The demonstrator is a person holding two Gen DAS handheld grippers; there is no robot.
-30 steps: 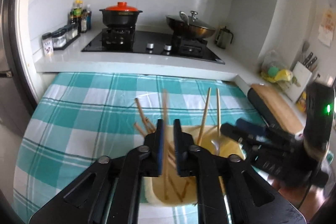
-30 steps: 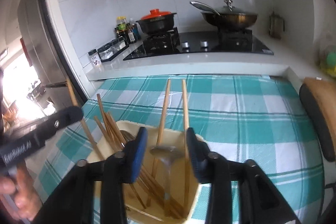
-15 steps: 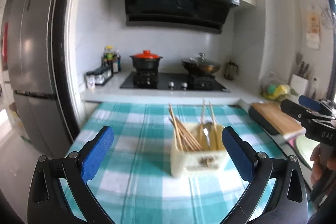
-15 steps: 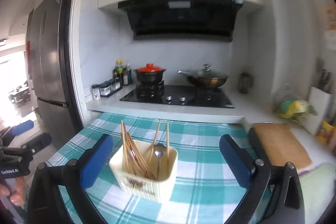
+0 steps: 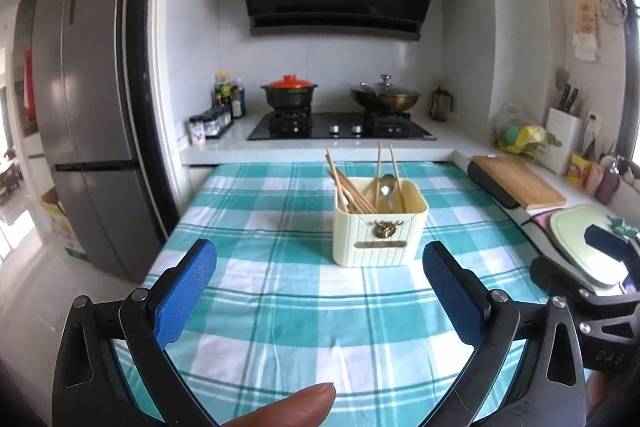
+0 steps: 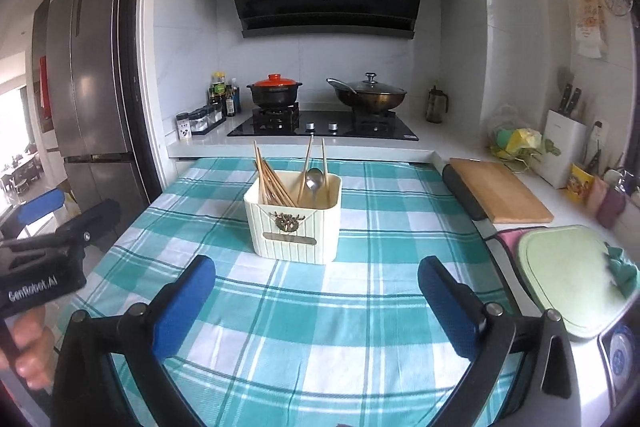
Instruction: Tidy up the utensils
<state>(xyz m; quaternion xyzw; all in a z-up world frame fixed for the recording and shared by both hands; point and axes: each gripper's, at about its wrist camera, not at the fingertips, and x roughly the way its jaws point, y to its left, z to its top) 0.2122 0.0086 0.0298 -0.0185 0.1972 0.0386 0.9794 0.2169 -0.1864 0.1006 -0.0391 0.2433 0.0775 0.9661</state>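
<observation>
The cream ribbed plastic utensil box [image 5: 380, 223] stands straight ahead of both spread, empty tongs, left tongs [image 5: 320, 291] and right tongs [image 6: 316, 301]; its wooden chopsticks [image 6: 272, 179] lean upright, and the right tongs seem marginally nearer.

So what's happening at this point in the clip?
A person holds a two-finger gripper in each hand over a teal checked tablecloth. Both the left gripper and the right gripper are open and hold nothing, each hanging short of the cream utensil holder. The holder stands upright on the cloth with wooden chopsticks and a metal spoon in it. No loose utensils show on the cloth.
</observation>
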